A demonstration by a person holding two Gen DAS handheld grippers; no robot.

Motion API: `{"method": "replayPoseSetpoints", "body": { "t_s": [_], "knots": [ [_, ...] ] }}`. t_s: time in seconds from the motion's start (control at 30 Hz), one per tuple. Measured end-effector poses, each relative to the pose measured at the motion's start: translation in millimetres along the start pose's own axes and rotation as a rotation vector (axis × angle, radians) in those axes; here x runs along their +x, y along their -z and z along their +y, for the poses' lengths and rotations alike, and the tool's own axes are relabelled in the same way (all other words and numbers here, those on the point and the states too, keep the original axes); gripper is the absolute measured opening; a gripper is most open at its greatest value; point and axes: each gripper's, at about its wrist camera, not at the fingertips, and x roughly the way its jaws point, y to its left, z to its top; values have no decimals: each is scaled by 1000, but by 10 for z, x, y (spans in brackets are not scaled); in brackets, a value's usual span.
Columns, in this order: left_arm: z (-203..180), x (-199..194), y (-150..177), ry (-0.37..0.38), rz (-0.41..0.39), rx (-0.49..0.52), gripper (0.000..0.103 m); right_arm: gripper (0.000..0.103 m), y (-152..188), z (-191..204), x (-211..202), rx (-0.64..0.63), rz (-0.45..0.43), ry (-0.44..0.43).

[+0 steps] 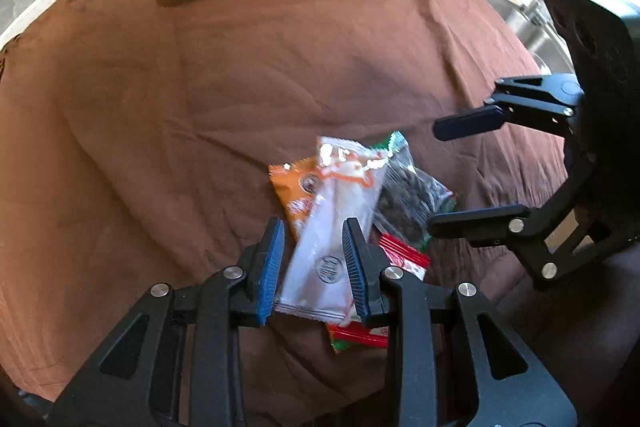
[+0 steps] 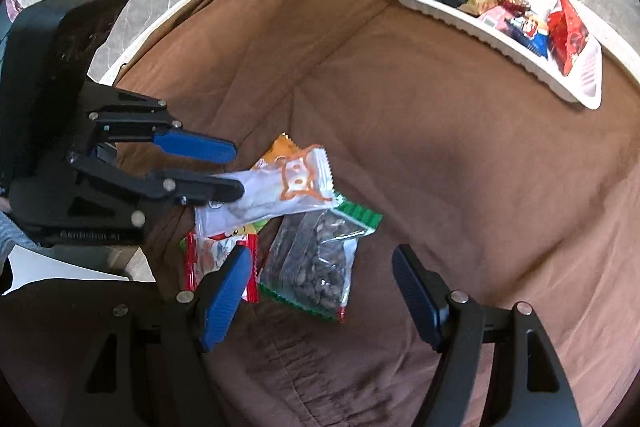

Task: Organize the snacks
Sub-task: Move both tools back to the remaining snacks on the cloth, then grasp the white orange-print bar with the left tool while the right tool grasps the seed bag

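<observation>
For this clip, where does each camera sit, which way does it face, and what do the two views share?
Left wrist: on the left hand-held gripper, looking steeply down over the white packet between its fingers; right hand-held gripper enters from the right.
Right wrist: on the right hand-held gripper, looking down at the seed packet; left hand-held gripper and a grey sleeve at left.
Shared: the loose snack pile, brown cloth, white tray of snacks.

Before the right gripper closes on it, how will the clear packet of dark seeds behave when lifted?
The seed packet is thin, crinkled film, so it will probably sag and bend around the right gripper. Its loose seeds may shift toward the lower end. The glossy film looks slippery, and the white packet overlapping its top may get dragged.
</observation>
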Motion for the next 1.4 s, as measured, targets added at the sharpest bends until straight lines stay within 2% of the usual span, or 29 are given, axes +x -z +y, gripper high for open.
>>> {"method": "replayPoseSetpoints", "body": {
  "t_s": [0.33, 0.4, 0.43, 0.83, 0.93, 1.03, 1.1, 1.17, 1.23, 1.4],
  "knots": [
    [-69, 32, -3, 8, 8, 30, 29, 75, -1, 22, 137, 16, 13, 18],
    [-69, 24, 10, 18, 14, 35, 41, 75, 17, 30, 148, 18, 16, 23],
    [-71, 36, -13, 24, 17, 36, 53, 75, 18, 31, 157, 19, 18, 26],
    [-82, 92, -39, 0, 7, 68, 53, 75, -22, 4, 226, 16, 22, 68],
    [-88, 137, -45, -10, 13, 77, 52, 73, -18, 37, 233, -2, 19, 89],
    [-128, 180, -55, -1, 15, 83, 51, 60, -10, 78, 237, -37, 9, 125],
    [-172, 215, -54, -11, 16, 104, 51, 47, -6, 100, 240, -53, -1, 136],
    [-235, 249, -42, -41, 6, 143, 41, 45, -2, 125, 247, -73, -3, 146],
    [-242, 254, -39, -45, -10, 142, 39, 42, 5, 111, 240, -74, -16, 139],
    [-143, 237, -62, -1, -22, 96, 33, 33, 1, -14, 183, -33, -38, 88]
  ]
}}
